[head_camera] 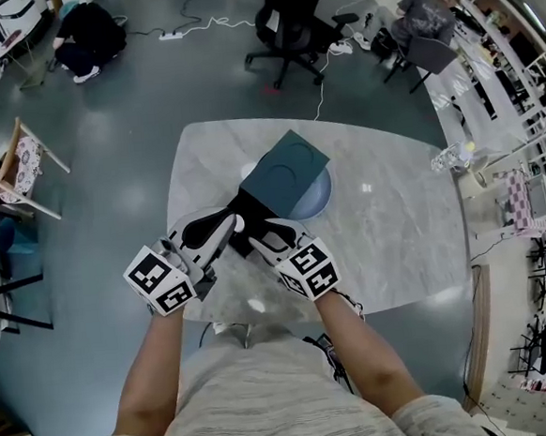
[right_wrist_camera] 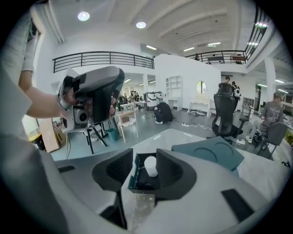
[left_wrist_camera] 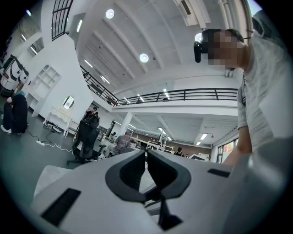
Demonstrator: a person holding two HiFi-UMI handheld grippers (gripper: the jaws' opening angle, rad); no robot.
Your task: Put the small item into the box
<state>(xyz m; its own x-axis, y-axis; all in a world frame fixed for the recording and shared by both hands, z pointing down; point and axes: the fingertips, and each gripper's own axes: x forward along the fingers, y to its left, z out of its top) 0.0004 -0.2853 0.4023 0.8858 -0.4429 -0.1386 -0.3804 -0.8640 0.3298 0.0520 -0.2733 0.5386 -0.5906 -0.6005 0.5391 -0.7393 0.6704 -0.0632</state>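
A teal box [right_wrist_camera: 132, 182] lies open on the marble table [head_camera: 388, 241], its lid [head_camera: 286, 172] swung back over the tabletop. A small white item [right_wrist_camera: 150, 166] sits in the box's dark interior. My right gripper [right_wrist_camera: 144, 155] hovers just over the box. Its jaws stand apart and the item shows in the gap between them, touching neither pad. In the head view the right gripper [head_camera: 258, 230] is at the box's near end. Beside it, my left gripper [head_camera: 234, 223] is tilted up towards the ceiling. The left gripper [left_wrist_camera: 146, 157] has its pads nearly together, with nothing between them.
A blue-grey round plate [head_camera: 317, 199] lies under the lid. A clear plastic bottle [head_camera: 447, 158] rests at the table's right edge. Office chairs [head_camera: 288, 23] stand on the floor beyond the table, and a wooden chair [head_camera: 24, 166] to its left.
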